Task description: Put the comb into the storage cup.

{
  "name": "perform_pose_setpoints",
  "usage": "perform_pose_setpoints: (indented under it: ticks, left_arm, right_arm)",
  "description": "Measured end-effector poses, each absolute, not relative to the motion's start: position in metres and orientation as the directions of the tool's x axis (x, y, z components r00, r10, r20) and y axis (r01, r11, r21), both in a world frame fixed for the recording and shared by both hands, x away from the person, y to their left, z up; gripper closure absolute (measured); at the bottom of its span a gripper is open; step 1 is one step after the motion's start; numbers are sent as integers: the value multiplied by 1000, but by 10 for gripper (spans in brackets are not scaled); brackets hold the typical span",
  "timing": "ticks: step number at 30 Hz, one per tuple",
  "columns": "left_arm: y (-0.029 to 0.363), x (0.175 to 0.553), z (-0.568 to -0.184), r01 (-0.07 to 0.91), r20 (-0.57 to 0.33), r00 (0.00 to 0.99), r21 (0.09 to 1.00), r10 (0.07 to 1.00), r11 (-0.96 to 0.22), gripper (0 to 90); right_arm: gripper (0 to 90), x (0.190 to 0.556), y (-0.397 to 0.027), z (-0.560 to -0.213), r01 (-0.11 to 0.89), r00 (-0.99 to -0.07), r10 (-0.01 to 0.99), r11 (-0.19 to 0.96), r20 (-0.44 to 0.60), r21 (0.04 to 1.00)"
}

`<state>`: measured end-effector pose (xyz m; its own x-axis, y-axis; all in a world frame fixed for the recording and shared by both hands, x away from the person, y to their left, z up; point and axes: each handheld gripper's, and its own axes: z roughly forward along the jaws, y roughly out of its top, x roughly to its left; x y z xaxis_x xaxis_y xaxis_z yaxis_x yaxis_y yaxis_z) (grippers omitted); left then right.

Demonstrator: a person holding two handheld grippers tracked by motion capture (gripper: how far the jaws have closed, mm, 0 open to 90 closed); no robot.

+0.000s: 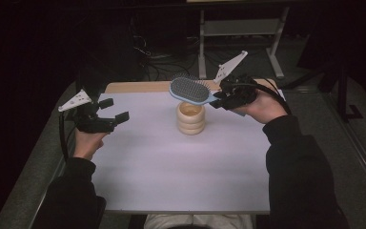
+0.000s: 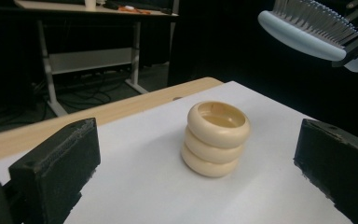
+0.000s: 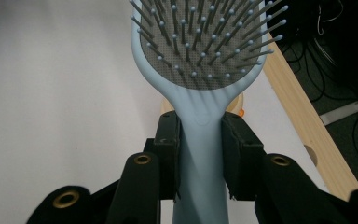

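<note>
The right gripper (image 3: 200, 140) had its two black jaws clamped on the neck of a pale blue hairbrush (image 3: 203, 70), one jaw on each side of the handle just below the bristle pad. In the high view this gripper (image 1: 220, 98) sat at the far right of the table, and the brush (image 1: 189, 89) reached leftward from it with bristles up, its head held in the air above a stack of three cream rings (image 1: 190, 118). Whether the brush touched the top ring could not be told from above; in the left gripper view the brush (image 2: 307, 32) hung clearly apart from the ring stack (image 2: 216, 137), up and to the right of it.

The left gripper (image 1: 114, 110) stood with jaws spread wide and nothing between them, held above the left edge of the white mat (image 1: 171, 171). The ring stack lay well ahead of those jaws, near the middle of the mat.

The bottom of the brush handle was cut off in the right gripper view, and the rings were almost wholly hidden behind the brush there. The wooden table (image 1: 138, 87) showed as a strip beyond the mat; the room behind was too dark to make out well
</note>
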<state>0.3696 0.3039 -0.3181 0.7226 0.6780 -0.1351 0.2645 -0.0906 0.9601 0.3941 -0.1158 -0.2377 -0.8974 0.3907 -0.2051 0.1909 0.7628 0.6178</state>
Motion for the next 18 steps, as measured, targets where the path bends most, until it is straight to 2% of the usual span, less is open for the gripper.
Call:
perform_pose_setpoints:
  ticks: [10,18]
  left_arm:
    - [282,378,-297,253,-131,761,962,635,-104,1]
    - [267,393,-293,282,-200,786,958,585,-51,0]
  right_arm:
    - [683,393,-111,-234,182,-895,394,752,-211,634]
    - [683,395,-98,-235,179,-896,389,756,-213,630]
